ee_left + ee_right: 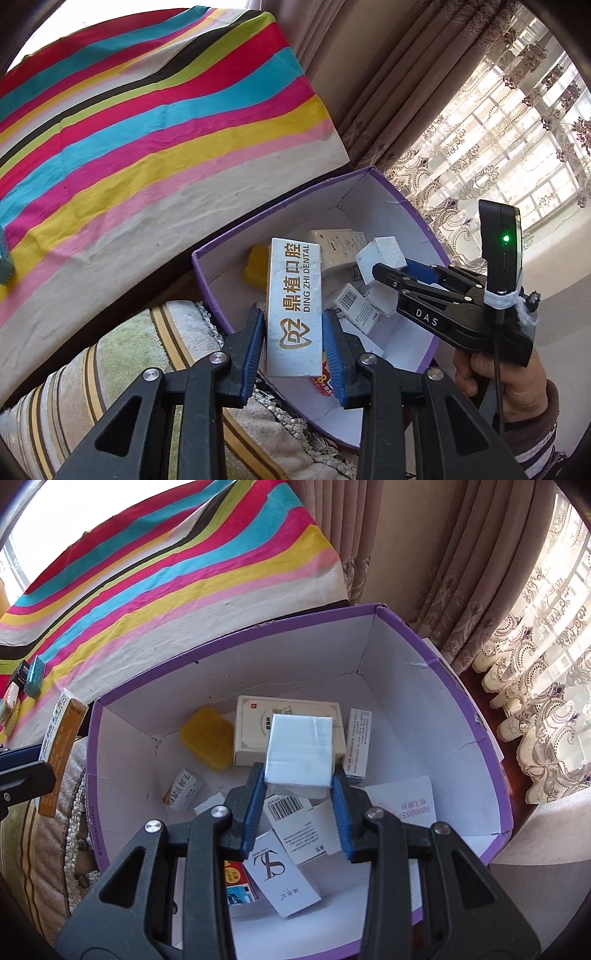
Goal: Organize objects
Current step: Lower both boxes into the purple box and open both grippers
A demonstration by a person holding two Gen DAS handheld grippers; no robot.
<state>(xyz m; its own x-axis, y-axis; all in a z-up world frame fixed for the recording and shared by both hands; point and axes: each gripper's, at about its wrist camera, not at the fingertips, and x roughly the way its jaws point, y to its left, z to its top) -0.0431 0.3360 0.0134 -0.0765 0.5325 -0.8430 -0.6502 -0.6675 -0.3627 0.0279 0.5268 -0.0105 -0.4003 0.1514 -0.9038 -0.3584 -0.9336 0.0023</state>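
My left gripper is shut on a long white dental box with gold lettering, held upright over the near left rim of a purple cardboard box. My right gripper is shut on a small white block, which hangs above the inside of the purple box. In the left wrist view the right gripper reaches in from the right with the white block. Seen from the right wrist, the left gripper and dental box are at the left edge.
Inside the purple box lie a yellow block, a cream carton and several small cartons. A striped cloth covers the table behind, with small items on it. A striped cushion lies left, curtains right.
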